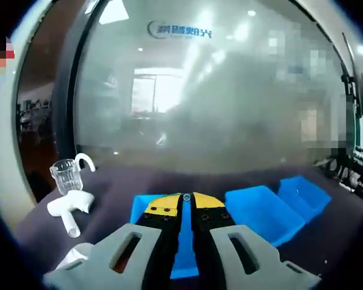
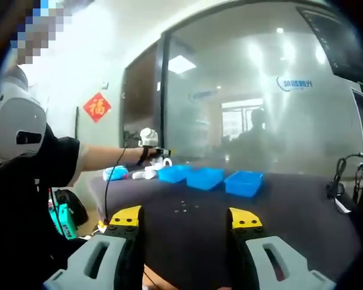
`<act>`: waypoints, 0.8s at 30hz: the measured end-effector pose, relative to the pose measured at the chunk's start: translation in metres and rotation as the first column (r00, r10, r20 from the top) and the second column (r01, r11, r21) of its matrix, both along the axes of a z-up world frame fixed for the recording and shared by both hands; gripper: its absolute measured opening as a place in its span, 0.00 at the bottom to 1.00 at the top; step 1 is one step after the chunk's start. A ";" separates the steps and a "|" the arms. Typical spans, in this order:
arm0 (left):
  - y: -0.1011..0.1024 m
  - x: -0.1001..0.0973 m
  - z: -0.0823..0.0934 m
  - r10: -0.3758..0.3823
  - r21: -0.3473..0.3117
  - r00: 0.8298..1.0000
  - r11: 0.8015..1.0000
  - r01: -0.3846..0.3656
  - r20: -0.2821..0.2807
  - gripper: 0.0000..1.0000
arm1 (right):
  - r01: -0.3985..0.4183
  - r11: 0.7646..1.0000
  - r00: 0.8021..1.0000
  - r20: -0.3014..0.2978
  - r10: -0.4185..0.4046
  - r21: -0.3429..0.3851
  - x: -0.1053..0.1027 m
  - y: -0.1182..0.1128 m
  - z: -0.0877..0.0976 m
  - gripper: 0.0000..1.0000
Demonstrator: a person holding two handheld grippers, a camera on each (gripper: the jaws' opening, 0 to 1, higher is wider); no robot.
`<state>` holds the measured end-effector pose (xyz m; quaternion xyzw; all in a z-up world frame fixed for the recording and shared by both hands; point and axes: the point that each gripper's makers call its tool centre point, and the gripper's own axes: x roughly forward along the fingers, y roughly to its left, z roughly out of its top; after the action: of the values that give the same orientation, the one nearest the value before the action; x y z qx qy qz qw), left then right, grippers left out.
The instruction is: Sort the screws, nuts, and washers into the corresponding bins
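Blue plastic bins sat in a row of three on the dark tabletop [image 2: 278, 205], in front of a frosted glass wall [image 1: 230, 90]. In the right gripper view they were far off — left bin [image 2: 174, 174], middle bin [image 2: 205, 177], right bin [image 2: 244, 182] — and a few tiny pale specks, probably small hardware [image 2: 183, 209] though too small to tell apart, lay on the cloth well short of them. The left gripper [image 1: 187, 199] hung just above the left bin, its yellow-tipped fingers [image 1: 160, 208] closed together with something small and round pinched at the tips; what it was could not be told. The other two bins spread off to its right. A clear glass cup [image 1: 65, 175] stood on a white object [image 1: 69, 208] near that bin. The right gripper [image 2: 184, 219] hovered over the near tabletop, its fingers [image 2: 126, 216] wide apart and holding nothing. The person's outstretched arm [image 2: 103, 158] reached toward the bins — dark cables [image 2: 345, 181] trailed at the tabletop's far right edge.
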<state>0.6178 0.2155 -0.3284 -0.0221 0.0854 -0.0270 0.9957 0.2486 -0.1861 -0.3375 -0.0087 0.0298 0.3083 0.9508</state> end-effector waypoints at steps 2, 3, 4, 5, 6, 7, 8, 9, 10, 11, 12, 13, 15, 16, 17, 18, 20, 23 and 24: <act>0.001 -0.001 -0.002 0.004 0.008 1.000 1.000 -0.004 -0.008 0.02 | 0.002 1.000 1.000 -0.001 -0.002 0.000 0.000 0.000 0.000 0.50; 0.001 -0.001 -0.003 0.005 0.017 1.000 1.000 -0.005 -0.015 0.02 | 0.003 1.000 1.000 -0.002 -0.003 0.000 0.000 -0.001 -0.001 0.50; 0.002 -0.001 -0.004 0.006 0.019 1.000 1.000 -0.006 -0.018 0.02 | 0.004 1.000 1.000 -0.004 -0.004 -0.001 -0.001 -0.001 -0.001 0.50; 0.003 -0.001 -0.005 0.008 0.019 1.000 1.000 -0.008 -0.018 0.02 | 0.005 1.000 1.000 -0.004 -0.005 -0.001 -0.001 -0.001 -0.002 0.50; 0.000 -0.004 -0.003 0.003 0.011 1.000 1.000 -0.003 -0.011 0.02 | 0.005 1.000 1.000 -0.005 -0.005 0.001 -0.001 -0.001 -0.002 0.50; -0.002 -0.006 -0.002 0.000 0.007 1.000 1.000 0.000 -0.007 0.03 | 0.005 1.000 1.000 -0.005 -0.005 0.003 -0.001 -0.001 -0.001 0.50; -0.003 -0.007 -0.001 -0.006 0.017 1.000 1.000 0.006 -0.002 0.05 | 0.005 1.000 1.000 -0.005 -0.005 0.007 -0.002 -0.001 -0.001 0.50; -0.001 -0.009 0.000 0.004 0.037 1.000 0.999 -0.004 0.000 0.08 | 0.006 1.000 1.000 -0.005 -0.006 0.009 -0.002 -0.001 -0.001 0.50; 0.001 -0.009 0.000 0.011 0.053 1.000 0.999 -0.011 0.003 0.17 | 0.006 1.000 1.000 -0.005 -0.006 0.010 -0.002 -0.001 -0.001 0.50; 0.004 -0.009 0.001 0.023 0.070 1.000 0.997 -0.024 0.008 0.25 | 0.007 1.000 1.000 -0.005 -0.007 0.011 -0.002 -0.001 -0.001 0.50; 0.003 -0.012 0.001 0.017 0.073 1.000 0.997 -0.018 0.011 0.30 | 0.008 1.000 1.000 -0.005 -0.008 0.011 -0.001 -0.001 -0.001 0.50; 0.001 -0.014 0.002 0.005 0.068 1.000 0.998 -0.006 0.019 0.34 | 0.009 1.000 1.000 -0.005 -0.009 0.012 -0.001 -0.001 -0.001 0.50; -0.002 -0.019 0.000 -0.006 0.063 1.000 0.998 0.005 0.011 0.38 | 0.012 1.000 1.000 -0.004 -0.012 0.014 0.000 -0.001 -0.001 0.50; -0.004 -0.022 -0.001 -0.011 0.066 1.000 0.998 0.010 0.007 0.38 | 0.014 1.000 1.000 -0.004 -0.014 0.014 0.001 -0.001 -0.001 0.50; -0.007 -0.025 -0.002 -0.022 0.066 1.000 0.998 0.022 0.005 0.38 | 0.015 1.000 1.000 -0.004 -0.015 0.015 0.001 -0.001 -0.001 0.50; -0.011 -0.030 -0.002 -0.039 0.058 0.999 0.998 0.039 0.004 0.39 | 0.016 1.000 1.000 -0.004 -0.016 0.017 0.001 -0.002 -0.001 0.50; -0.023 -0.040 -0.002 -0.081 0.042 0.997 0.996 0.081 0.016 0.40 | 0.017 1.000 1.000 -0.003 -0.017 0.019 0.002 -0.002 -0.001 0.50; -0.045 -0.064 -0.004 -0.168 0.052 0.986 0.985 0.167 0.017 0.43 | 0.016 1.000 1.000 -0.003 -0.016 0.018 0.003 -0.001 0.000 0.50; -0.050 -0.064 -0.005 -0.203 0.054 0.979 0.978 0.202 0.013 0.43 | 0.016 1.000 1.000 -0.002 -0.016 0.017 0.003 -0.001 0.000 0.50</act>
<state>0.5536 0.1657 -0.3330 0.0131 0.0785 -0.1260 0.9888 0.2517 -0.1871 -0.3373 -0.0001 0.0281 0.3011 0.9532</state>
